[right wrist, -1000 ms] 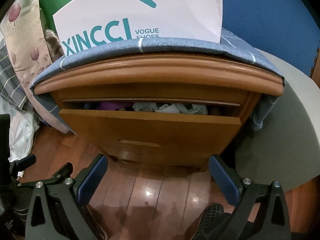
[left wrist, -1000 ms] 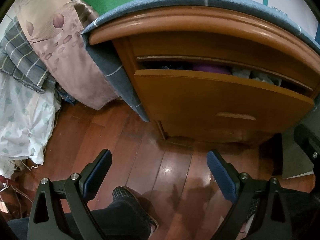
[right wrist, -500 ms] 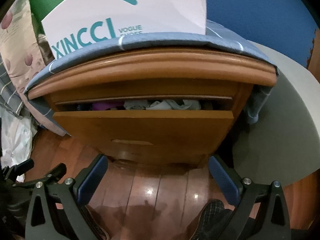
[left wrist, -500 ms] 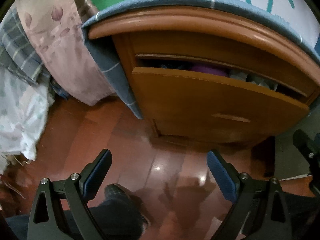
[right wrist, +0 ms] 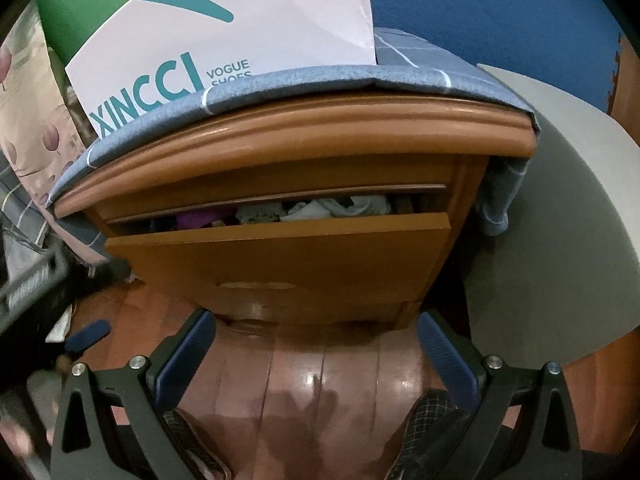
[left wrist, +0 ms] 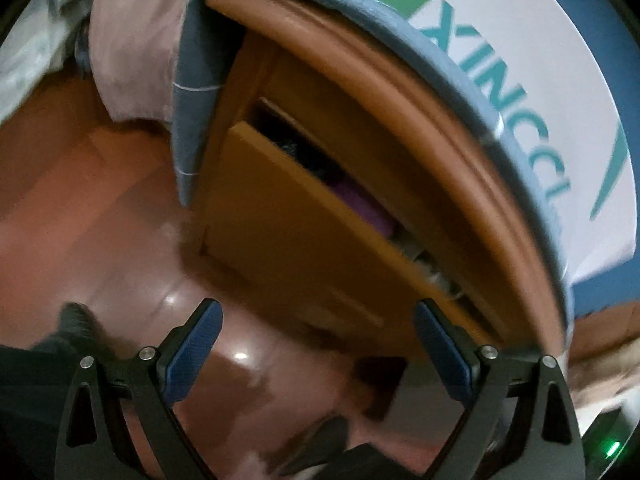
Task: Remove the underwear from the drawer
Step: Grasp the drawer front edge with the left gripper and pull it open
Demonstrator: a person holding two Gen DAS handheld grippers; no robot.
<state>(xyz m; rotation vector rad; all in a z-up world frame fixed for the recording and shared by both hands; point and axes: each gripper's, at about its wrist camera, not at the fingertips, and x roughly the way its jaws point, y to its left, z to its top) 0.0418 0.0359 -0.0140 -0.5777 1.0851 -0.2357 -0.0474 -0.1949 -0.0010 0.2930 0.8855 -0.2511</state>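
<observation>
A wooden nightstand has its drawer pulled out a little. In the gap lie underwear pieces: white and grey ones and a purple one. My right gripper is open and empty, low in front of the drawer, above the floor. In the left wrist view the drawer appears tilted and blurred, with the purple piece in the gap. My left gripper is open and empty, below the drawer front.
A blue checked cloth and a white XINCCI bag sit on the nightstand. A grey round mat lies to the right. Bedding hangs at the left. Shoes stand on the wooden floor.
My left gripper has rolled sharply and swung, so its view tilts and blurs. My right gripper has moved a little closer to the drawer. Both stay open.
</observation>
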